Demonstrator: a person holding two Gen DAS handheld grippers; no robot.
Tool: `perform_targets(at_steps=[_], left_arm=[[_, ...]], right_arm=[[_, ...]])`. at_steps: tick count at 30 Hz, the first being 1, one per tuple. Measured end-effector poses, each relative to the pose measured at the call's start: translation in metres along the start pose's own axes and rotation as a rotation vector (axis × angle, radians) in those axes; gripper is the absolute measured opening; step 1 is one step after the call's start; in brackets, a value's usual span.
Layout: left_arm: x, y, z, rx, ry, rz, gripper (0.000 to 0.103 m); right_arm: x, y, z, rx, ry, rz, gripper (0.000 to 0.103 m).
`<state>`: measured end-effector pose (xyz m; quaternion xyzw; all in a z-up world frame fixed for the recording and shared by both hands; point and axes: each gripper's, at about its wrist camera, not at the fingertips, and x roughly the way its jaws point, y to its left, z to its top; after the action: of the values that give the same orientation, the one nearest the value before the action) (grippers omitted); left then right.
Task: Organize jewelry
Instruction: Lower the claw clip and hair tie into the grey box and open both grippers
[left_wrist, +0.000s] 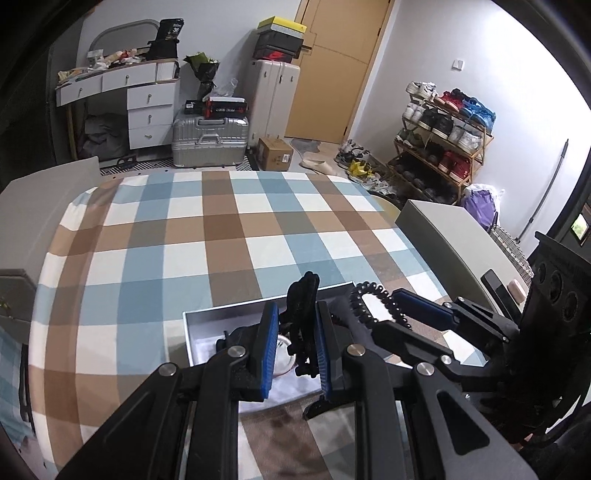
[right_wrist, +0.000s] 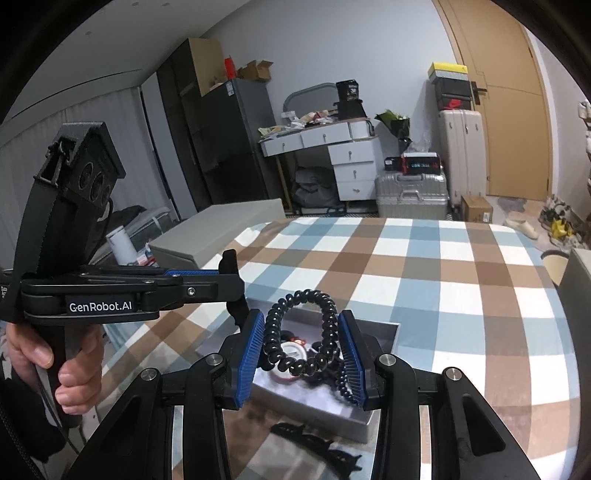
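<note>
In the left wrist view my left gripper (left_wrist: 295, 347) is shut on a black claw clip (left_wrist: 303, 295) that stands upright between the blue pads. It hovers over an open grey box (left_wrist: 199, 328) on the checked tablecloth. A round white and red item (left_wrist: 281, 356) lies in the box. My right gripper (right_wrist: 301, 356) is shut on a black spiral coil band (right_wrist: 325, 314), which loops up above the pads, over the same box (right_wrist: 384, 332). The right gripper (left_wrist: 384, 314) sits just right of the left one. A hand holds the left gripper (right_wrist: 231, 275) at the left.
A second black claw clip (right_wrist: 317, 446) lies on the cloth in front of the box. A grey cabinet top (left_wrist: 454, 236) with a phone (left_wrist: 495, 284) on it borders the table's right side. Another grey block (right_wrist: 218, 229) stands at the left. The tablecloth (left_wrist: 221, 236) stretches beyond.
</note>
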<state>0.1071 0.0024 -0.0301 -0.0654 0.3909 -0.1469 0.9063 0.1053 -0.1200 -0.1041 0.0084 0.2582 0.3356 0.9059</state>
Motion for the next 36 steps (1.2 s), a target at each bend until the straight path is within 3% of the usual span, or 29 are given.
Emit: perform_targets(at_steps=[15, 22, 24, 26, 27, 30, 36], left_arm=[[0.025, 0.002, 0.002, -0.009, 0.069, -0.035, 0.014], [0.038, 0.006, 0.001, -0.034, 0.121, -0.064, 0.014], [0.041, 0.008, 0.0, -0.053, 0.14, -0.082, 0.016], [0.043, 0.011, -0.001, -0.069, 0.156, -0.077, 0.036], [0.042, 0.013, -0.002, -0.081, 0.154, -0.078, 0.04], [0.038, 0.015, -0.005, -0.087, 0.144, -0.073, 0.041], [0.028, 0.012, -0.011, -0.064, 0.133, -0.024, 0.041]], right_arm=[[0.028, -0.017, -0.003, 0.006, 0.05, -0.019, 0.04], [0.037, -0.022, -0.006, 0.015, 0.08, -0.024, 0.046], [0.037, -0.024, -0.007, 0.02, 0.076, -0.032, 0.051], [0.035, -0.026, -0.007, 0.03, 0.071, -0.028, 0.052], [0.034, -0.027, -0.007, 0.038, 0.068, -0.024, 0.053], [0.03, -0.029, -0.008, 0.05, 0.063, -0.033, 0.06], [0.013, -0.031, -0.007, 0.079, 0.033, -0.05, 0.062]])
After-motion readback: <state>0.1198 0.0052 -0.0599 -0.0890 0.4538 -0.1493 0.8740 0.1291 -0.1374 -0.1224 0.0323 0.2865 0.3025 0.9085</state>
